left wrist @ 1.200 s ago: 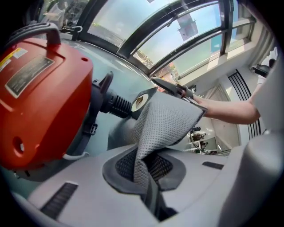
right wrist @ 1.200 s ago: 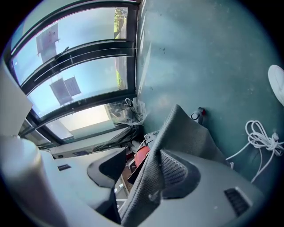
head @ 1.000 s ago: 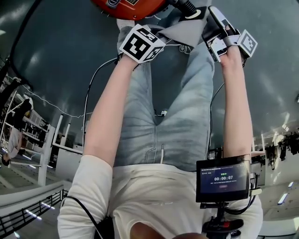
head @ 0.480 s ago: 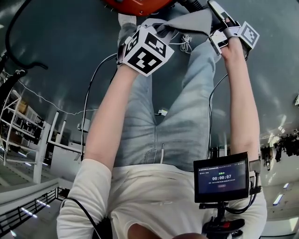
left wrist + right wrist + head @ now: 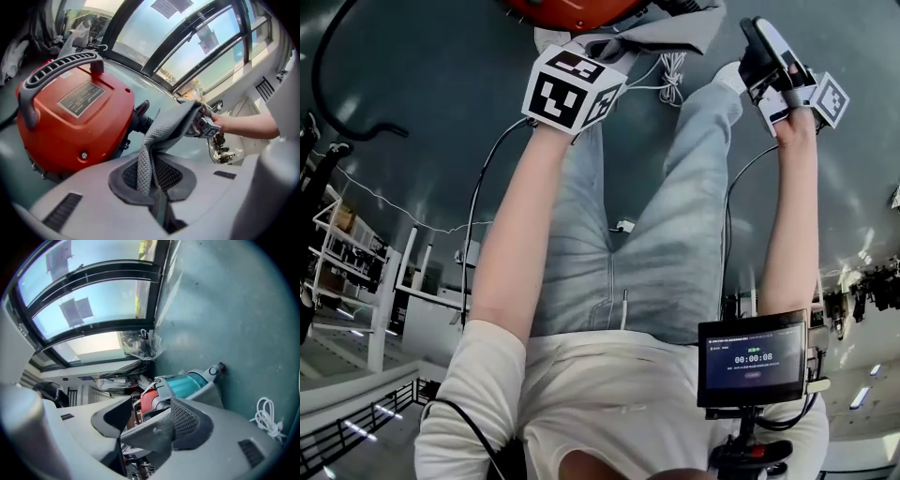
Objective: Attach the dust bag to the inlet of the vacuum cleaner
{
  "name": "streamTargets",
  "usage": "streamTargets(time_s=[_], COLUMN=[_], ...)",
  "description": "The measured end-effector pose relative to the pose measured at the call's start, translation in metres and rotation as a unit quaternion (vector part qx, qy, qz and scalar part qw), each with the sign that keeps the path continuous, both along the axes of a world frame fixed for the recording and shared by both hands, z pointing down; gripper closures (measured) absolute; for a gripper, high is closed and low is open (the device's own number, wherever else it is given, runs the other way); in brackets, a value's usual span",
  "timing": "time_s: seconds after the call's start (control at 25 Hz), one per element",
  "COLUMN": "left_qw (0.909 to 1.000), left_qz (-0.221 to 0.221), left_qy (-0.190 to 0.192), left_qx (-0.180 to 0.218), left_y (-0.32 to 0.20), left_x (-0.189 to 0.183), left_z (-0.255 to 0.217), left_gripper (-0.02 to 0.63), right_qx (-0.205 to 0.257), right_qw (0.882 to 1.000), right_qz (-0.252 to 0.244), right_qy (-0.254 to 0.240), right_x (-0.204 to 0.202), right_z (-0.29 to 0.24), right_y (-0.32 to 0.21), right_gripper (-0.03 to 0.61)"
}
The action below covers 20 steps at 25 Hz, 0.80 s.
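The red vacuum cleaner (image 5: 75,122) stands on the floor, its top edge showing in the head view (image 5: 572,9). Its black inlet (image 5: 140,115) faces the grey mesh dust bag (image 5: 168,129), which hangs just beside it. My left gripper (image 5: 151,177) is shut on the bag's lower end, right next to the vacuum. The bag (image 5: 670,33) stretches from there toward my right gripper (image 5: 150,417). That gripper's jaws are opening: a grey edge of the bag lies against one pad (image 5: 185,420), and the other pad stands apart. In the head view the right gripper (image 5: 764,42) sits right of the bag.
A coiled white cord (image 5: 267,418) lies on the green floor by the person's leg (image 5: 675,216). A teal vacuum (image 5: 187,380) and clutter stand near the window wall. A black hose (image 5: 337,94) curves at the left. A small monitor (image 5: 753,358) hangs at the chest.
My right gripper has swung right and away from the vacuum, its jaws easing off the bag. The left gripper shifted slightly left and kept the bag, which now lies higher in the head view.
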<state>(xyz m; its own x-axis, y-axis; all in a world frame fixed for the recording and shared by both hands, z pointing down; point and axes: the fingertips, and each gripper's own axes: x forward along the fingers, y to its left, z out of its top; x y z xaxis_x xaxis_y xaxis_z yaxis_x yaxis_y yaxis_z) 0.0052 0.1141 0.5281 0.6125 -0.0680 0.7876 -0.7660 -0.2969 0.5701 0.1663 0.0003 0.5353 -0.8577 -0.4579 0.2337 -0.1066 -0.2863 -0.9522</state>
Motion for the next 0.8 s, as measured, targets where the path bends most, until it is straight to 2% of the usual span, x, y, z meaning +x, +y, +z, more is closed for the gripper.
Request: streamTargets(time_s=[0.04,0.12,0.2,0.24,0.28,0.32,0.4,0.44,0.52,0.6,0.68,0.8], left_qw=[1.0,1.0,0.9999,0.9998,0.9996,0.9994,0.9992,0.9992,0.9991,0.9984,0.9975,0.994], left_qz=[0.004,0.008,0.013,0.019,0.026,0.032,0.035,0.034,0.033,0.039,0.056,0.097], left_qy=[0.001,0.004,0.005,0.004,0.003,0.003,0.008,0.011,0.025,0.041,0.041,0.032], left_qx=[0.001,0.002,0.005,0.008,0.012,0.015,0.017,0.015,0.005,0.001,0.015,0.038], left_y=[0.001,0.0,-0.005,-0.007,-0.009,-0.012,-0.016,-0.016,-0.014,-0.011,-0.011,-0.011], left_x=[0.001,0.003,0.004,0.004,0.004,0.004,0.007,0.01,0.018,0.025,0.023,0.005], left_z=[-0.001,-0.002,-0.004,-0.006,-0.007,-0.009,-0.012,-0.014,-0.019,-0.024,-0.031,-0.045], left_gripper=[0.589,0.589,0.589,0.589,0.589,0.589,0.589,0.589,0.589,0.589,0.579,0.561], right_qx=[0.026,0.072,0.098,0.102,0.099,0.089,0.065,0.057,0.061,0.101,0.149,0.168], right_qw=[0.999,0.991,0.974,0.971,0.974,0.981,0.993,0.995,0.994,0.99,0.981,0.975], right_qz=[-0.013,-0.094,-0.18,-0.196,-0.189,-0.162,-0.09,-0.061,-0.032,-0.048,-0.085,-0.12], right_qy=[0.015,0.07,0.099,0.095,0.082,0.065,0.05,0.059,0.079,0.088,0.093,0.081], right_x=[0.011,0.011,-0.016,-0.031,-0.043,-0.053,-0.066,-0.068,-0.064,-0.061,-0.066,-0.075], right_z=[-0.002,0.005,0.015,0.018,0.021,0.025,0.031,0.034,0.037,0.032,0.026,0.023], right_y=[0.005,0.03,0.057,0.063,0.062,0.054,0.036,0.031,0.028,0.025,0.018,0.013], right_gripper=[0.336,0.336,0.336,0.336,0.332,0.239,0.215,0.176,0.16,0.16,0.16,0.16])
